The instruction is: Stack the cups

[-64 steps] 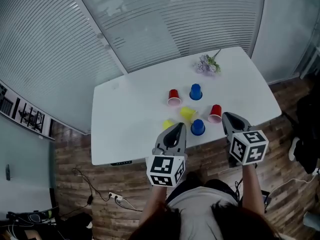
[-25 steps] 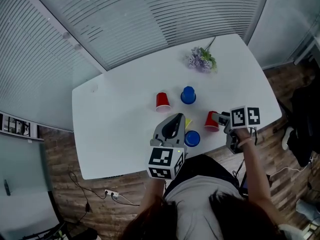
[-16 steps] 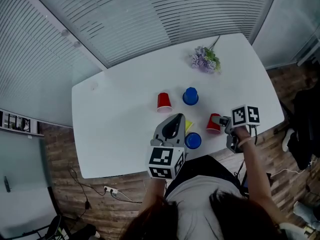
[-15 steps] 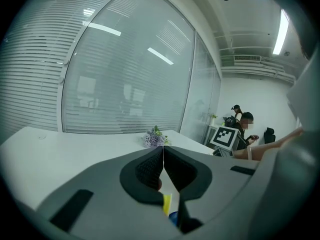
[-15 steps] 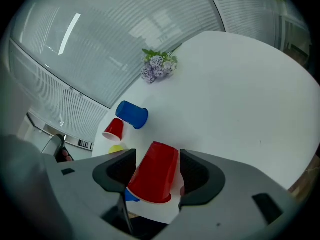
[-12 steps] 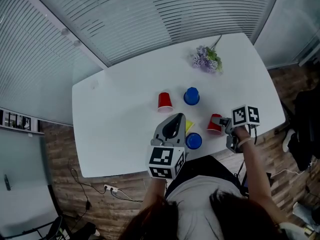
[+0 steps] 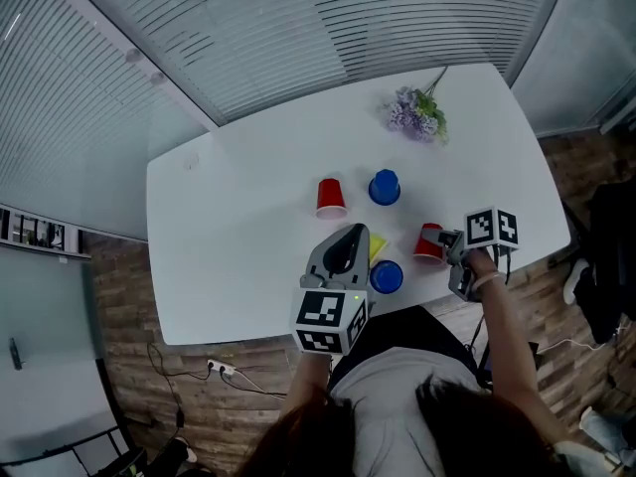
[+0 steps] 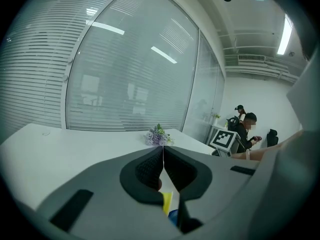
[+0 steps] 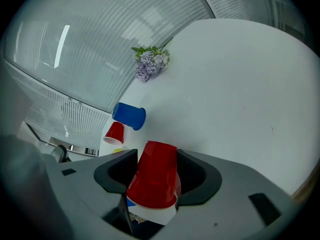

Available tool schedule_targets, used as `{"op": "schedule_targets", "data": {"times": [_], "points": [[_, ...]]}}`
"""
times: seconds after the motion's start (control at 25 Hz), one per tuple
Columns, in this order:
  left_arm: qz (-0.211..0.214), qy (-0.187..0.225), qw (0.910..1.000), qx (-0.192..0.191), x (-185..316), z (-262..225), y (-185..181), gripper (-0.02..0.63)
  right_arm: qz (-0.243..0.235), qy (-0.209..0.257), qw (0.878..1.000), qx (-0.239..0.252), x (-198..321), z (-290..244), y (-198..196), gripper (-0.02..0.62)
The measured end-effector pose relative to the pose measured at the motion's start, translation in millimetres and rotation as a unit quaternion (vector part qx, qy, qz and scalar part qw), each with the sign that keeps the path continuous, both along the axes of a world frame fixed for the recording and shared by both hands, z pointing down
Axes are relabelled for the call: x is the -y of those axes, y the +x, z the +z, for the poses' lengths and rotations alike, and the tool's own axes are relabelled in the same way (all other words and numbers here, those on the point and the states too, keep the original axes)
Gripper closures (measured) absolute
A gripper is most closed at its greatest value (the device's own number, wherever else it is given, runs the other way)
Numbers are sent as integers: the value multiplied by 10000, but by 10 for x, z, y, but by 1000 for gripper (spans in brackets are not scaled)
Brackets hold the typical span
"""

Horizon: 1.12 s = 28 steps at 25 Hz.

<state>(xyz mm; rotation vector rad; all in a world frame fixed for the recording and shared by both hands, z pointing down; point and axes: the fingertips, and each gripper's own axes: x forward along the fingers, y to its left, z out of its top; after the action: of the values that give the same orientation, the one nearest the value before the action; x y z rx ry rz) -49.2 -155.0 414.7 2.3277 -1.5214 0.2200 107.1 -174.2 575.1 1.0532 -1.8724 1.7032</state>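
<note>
Two grippers work over a white surface (image 7: 229, 227). The right gripper (image 7: 446, 243) has just been closing. Its jaws stand wide with an upside-down red cup (image 9: 155, 176) between them, pads against its sides, close to the surface's near edge. The left gripper (image 7: 350, 233) has its jaws fully together with nothing between. A yellow cup (image 7: 376, 247) peeks out just right of the left gripper's tip. The near blue cup (image 7: 386, 277) sits beside it, between the two grippers. Beyond the grippers are the far red cup (image 7: 331, 196) and far blue cup (image 7: 385, 186), both upside down, side by side, not touching. Purple flowers (image 7: 417, 115) lie well beyond, by the far edge. Slatted blinds (image 7: 248, 38) back the surface, with wood floor (image 7: 119, 296) around it and cables (image 7: 214, 371) on the floor.
</note>
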Motion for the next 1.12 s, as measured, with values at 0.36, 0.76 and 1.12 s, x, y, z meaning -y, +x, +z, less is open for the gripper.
{"op": "schedule_targets", "data": {"times": [0.36, 0.76, 1.12], "points": [[-23, 58, 10000, -22, -88, -60, -4, 584, 13, 765, 9970, 152, 16, -248, -69, 334], [-68, 120, 9999, -17, -269, -80, -5, 586, -112, 2030, 9791, 45, -36, -499, -121, 339], [-176, 138, 9998, -4, -418, -91, -91, 584, -664, 3337, 9382, -638, -121, -633, -277, 339]]}}
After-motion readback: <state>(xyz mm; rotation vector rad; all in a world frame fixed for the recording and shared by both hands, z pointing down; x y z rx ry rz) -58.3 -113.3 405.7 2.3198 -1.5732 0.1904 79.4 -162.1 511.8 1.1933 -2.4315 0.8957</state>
